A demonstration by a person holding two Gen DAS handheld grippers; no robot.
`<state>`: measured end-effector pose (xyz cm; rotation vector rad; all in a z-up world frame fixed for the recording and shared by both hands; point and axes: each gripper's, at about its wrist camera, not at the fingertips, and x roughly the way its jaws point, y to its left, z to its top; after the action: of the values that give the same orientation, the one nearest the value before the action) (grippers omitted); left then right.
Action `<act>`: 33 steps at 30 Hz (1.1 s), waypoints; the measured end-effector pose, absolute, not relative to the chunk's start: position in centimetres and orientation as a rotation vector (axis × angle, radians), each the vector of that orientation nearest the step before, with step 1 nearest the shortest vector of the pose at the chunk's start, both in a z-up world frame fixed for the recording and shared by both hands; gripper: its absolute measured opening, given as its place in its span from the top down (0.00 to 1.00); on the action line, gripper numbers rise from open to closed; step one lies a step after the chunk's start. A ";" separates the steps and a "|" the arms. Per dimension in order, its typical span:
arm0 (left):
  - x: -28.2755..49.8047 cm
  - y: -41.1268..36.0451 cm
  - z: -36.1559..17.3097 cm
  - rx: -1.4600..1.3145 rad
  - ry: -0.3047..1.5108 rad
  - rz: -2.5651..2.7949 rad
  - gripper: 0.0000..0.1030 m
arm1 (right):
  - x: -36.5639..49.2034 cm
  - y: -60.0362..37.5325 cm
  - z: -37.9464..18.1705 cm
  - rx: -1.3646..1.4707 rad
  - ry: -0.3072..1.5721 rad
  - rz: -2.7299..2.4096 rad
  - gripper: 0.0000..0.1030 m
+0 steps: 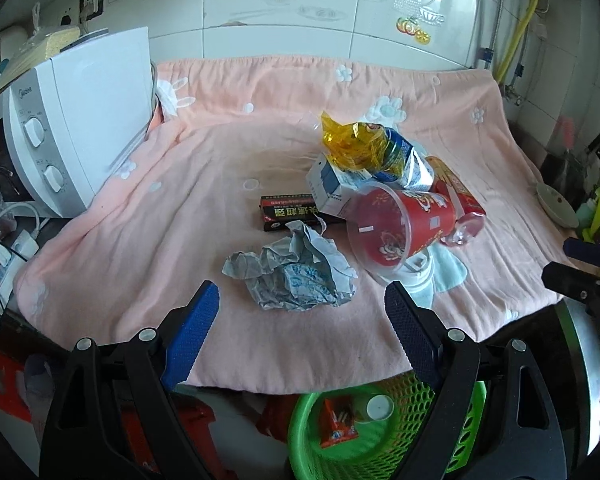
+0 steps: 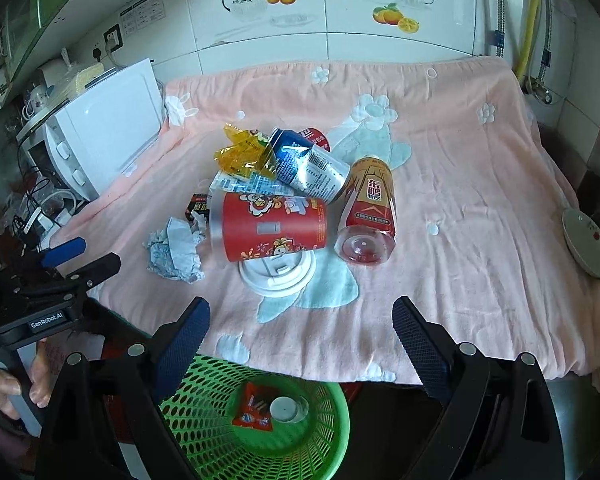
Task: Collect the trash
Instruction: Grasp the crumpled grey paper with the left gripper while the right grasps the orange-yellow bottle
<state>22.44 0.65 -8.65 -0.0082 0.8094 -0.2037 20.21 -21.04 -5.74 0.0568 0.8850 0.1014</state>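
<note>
Left gripper point(image 1: 302, 308) seen wide open, nothing held, jaws above near edge of pink cloth point(image 1: 180, 208), crumpled paper point(image 1: 292, 272) just beyond. Right gripper point(image 2: 300, 324) likewise wide open, empty. Trash heaped mid-cloth: red cup point(image 2: 272, 226) on side, white lid point(image 2: 278, 276), bottle point(image 2: 370, 208), can point(image 2: 308, 168), yellow wrapper point(image 2: 244, 152). Green basket point(image 2: 260, 432) seen below cloth edge, red packet point(image 2: 252, 404) inside.

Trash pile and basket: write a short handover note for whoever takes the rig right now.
Left gripper: open, empty, aimed at the crumpled paper.
Right gripper: open, empty, facing the white lid.
On the pink cloth: red cup, bottle, can, yellow wrapper, carton, black box.
Done: green basket below the edge holds a snack wrapper and a white round piece.
Left: everything on the cloth.
</note>
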 end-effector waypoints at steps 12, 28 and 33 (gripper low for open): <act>28.8 -0.1 -12.8 -0.009 0.920 -0.210 0.20 | 26.1 -24.3 -7.7 0.116 0.942 0.036 0.13; 31.9 -0.5 -15.4 -0.014 0.976 -0.279 0.30 | 37.4 -28.6 -11.7 0.240 1.098 -0.016 0.20; 32.2 -0.7 -15.7 -0.004 0.982 -0.296 0.30 | 39.7 -28.6 -13.7 0.225 1.157 -0.028 0.22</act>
<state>32.22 -0.74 -15.67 -0.0037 0.9824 -0.2955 39.74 -28.60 -13.68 0.2246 1.1568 -0.0284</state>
